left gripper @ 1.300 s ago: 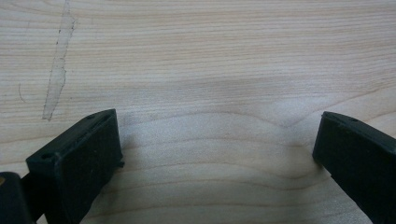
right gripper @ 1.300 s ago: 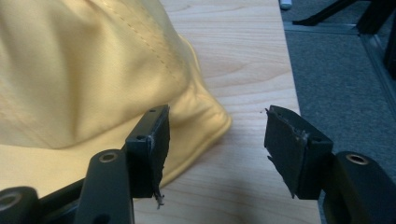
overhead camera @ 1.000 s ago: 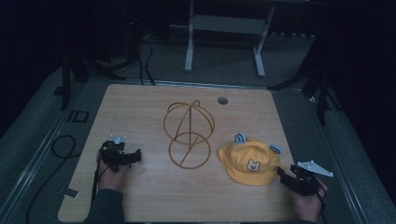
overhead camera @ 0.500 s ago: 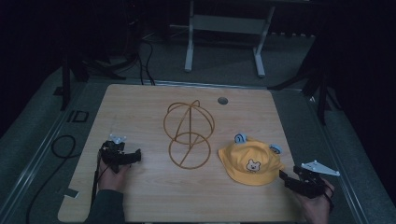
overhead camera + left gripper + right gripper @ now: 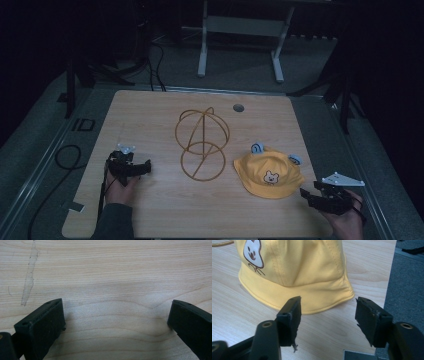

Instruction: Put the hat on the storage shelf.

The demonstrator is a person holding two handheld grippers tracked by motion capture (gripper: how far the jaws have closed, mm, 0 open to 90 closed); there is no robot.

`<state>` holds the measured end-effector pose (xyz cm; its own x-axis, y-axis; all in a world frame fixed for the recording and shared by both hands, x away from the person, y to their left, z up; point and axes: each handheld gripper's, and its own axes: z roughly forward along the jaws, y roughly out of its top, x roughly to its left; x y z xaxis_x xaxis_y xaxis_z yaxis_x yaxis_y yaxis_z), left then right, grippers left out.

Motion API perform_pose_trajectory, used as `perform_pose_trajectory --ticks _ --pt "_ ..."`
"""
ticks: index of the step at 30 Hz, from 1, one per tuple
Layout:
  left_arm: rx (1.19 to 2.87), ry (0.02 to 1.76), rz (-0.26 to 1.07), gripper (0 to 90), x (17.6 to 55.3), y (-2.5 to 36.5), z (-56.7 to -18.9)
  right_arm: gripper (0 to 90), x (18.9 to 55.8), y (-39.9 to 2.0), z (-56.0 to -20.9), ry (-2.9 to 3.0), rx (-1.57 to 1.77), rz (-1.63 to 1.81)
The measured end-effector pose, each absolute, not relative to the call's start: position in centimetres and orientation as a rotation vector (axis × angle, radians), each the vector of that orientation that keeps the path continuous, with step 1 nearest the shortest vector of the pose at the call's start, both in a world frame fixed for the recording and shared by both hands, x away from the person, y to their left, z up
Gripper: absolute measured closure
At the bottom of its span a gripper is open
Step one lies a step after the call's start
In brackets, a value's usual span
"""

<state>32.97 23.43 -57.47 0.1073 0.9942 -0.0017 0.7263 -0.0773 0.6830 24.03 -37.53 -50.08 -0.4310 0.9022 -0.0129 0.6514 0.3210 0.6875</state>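
Counter point(image 5: 150, 210) of pale wood carries a yellow hat point(image 5: 268, 172) with a small animal face and blue ears near its right front corner, and a gold wire frame point(image 5: 201, 143) of hoops stands upright near the middle, just left of the hat and apart from it. Left hand-held gripper point(image 5: 131, 166) rests low over bare wood at the front left, jaws spread wide with nothing between them. Right hand-held gripper point(image 5: 320, 196) sits at the counter's right front edge, jaws apart and empty, pointing at the hat's brim point(image 5: 312, 300) just ahead without touching it.
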Motion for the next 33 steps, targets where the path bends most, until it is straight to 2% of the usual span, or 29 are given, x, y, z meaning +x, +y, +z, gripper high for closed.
perform_pose_trajectory --ticks 7,8,11,13,16,21,33 --pt "1.858 1.672 0.658 0.9 33.0 23.4 -57.5 29.9 24.3 -37.3 -49.0 2.253 1.342 0.848" --pt "1.859 1.672 0.658 0.9 33.0 23.4 -57.5 25.8 24.4 -37.2 -48.6 2.264 1.335 0.850" --pt "1.858 1.673 0.658 0.9 33.0 23.4 -57.5 24.7 24.6 -37.2 -48.3 2.282 1.333 0.865" --pt "1.858 1.671 0.658 0.9 33.0 23.4 -57.5 19.1 24.7 -37.2 -47.9 2.311 1.310 0.887" --pt "1.858 1.672 0.658 0.9 33.0 23.4 -57.5 18.7 24.9 -37.1 -47.7 2.321 1.299 0.875" --pt "1.859 1.673 0.657 0.9 33.0 23.4 -57.5 28.6 25.3 -36.9 -47.2 2.341 1.304 0.841" --pt "1.873 1.658 0.652 0.9 32.9 23.2 -57.5 42.7 26.5 -35.9 -45.8 2.435 1.183 0.745"
